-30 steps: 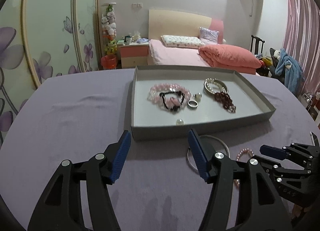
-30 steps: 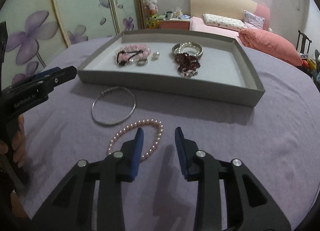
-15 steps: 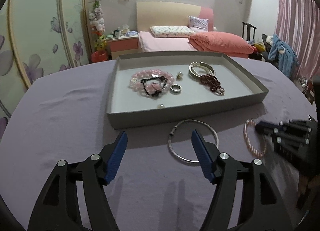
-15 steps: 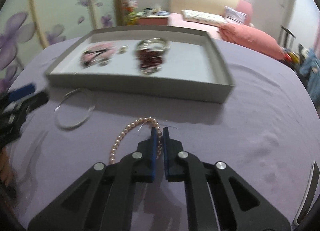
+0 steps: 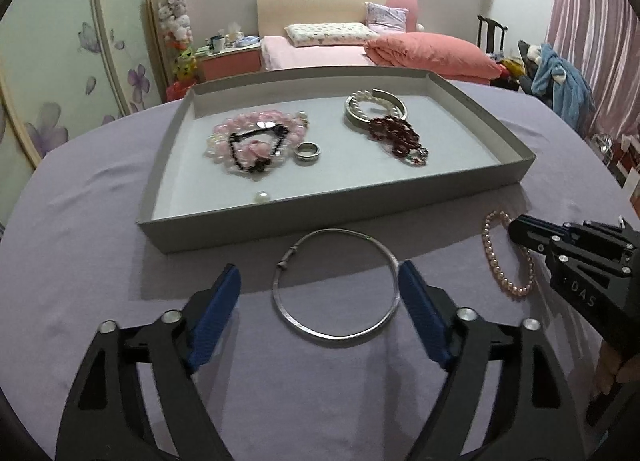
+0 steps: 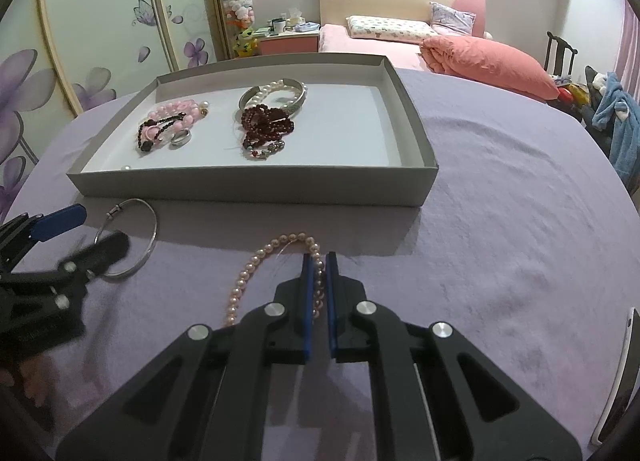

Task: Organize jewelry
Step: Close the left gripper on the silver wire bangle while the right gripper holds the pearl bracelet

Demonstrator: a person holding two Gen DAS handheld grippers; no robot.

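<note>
In front of the grey tray point(image 6: 256, 191), the right gripper point(image 6: 319, 261) pinches the pink pearl bracelet point(image 6: 244, 281) on the purple cloth; lift gently, clearing the tray wall; the left gripper point(image 5: 320, 289) gapes wide, empty, around the silver bangle point(image 5: 336, 285).

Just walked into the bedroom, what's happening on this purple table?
Someone is sorting jewelry with two handheld grippers. The right gripper is shut on a pink pearl bracelet lying on the purple tablecloth. The left gripper is open around a thin silver bangle. Other bracelets and a ring already sit in the shallow grey tray.
</note>
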